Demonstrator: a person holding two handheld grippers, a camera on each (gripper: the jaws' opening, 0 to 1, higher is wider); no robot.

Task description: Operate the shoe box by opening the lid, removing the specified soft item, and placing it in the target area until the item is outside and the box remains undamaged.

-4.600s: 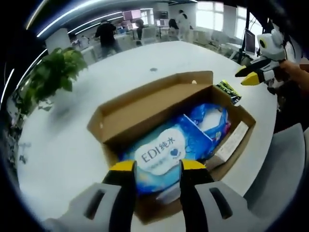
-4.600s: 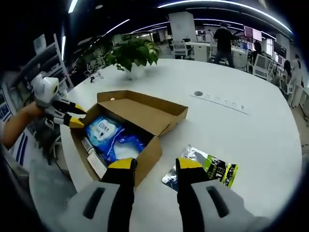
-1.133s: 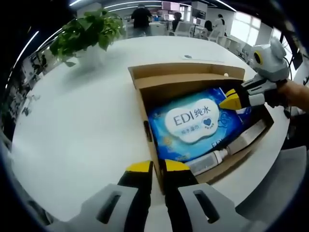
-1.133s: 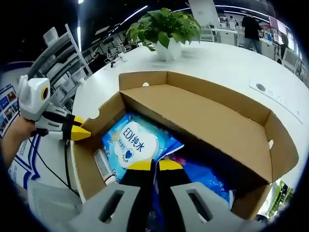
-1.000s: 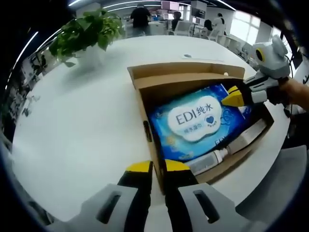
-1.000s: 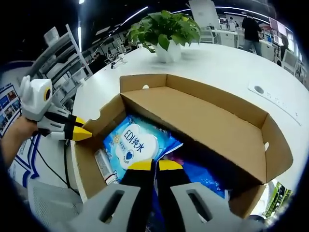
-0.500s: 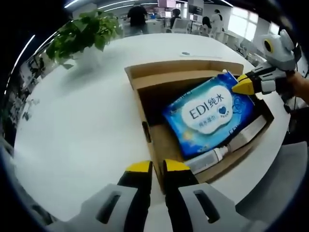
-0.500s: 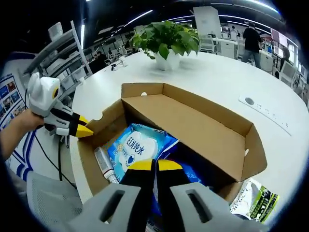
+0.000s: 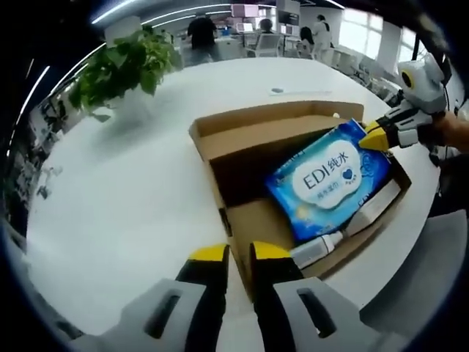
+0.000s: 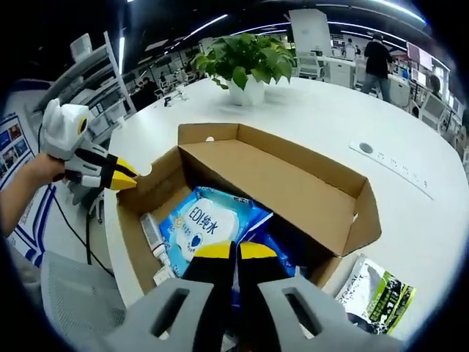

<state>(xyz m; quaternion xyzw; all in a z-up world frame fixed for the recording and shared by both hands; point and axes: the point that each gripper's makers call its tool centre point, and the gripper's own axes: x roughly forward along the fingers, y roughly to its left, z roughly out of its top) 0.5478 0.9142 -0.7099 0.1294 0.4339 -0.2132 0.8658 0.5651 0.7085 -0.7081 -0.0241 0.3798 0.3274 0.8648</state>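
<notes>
The brown cardboard shoe box stands open on the white table, its lid upright along one long side. My left gripper is shut on the box's end wall; in the right gripper view it sits at that wall's notch. My right gripper is shut on the edge of a blue "EDI" wet-wipes pack. In the left gripper view the pack hangs tilted above the box floor, held at its far corner by the right gripper.
A small white tube and a flat white carton lie in the box, with another blue pack under the wipes. A green-black packet lies on the table beside the box. A potted plant stands farther off. A grey chair is at the table's edge.
The right gripper has lifted the wipes pack off the box floor and drawn it toward itself, so the pack now tilts up. The left gripper has stayed clamped on the box wall.
</notes>
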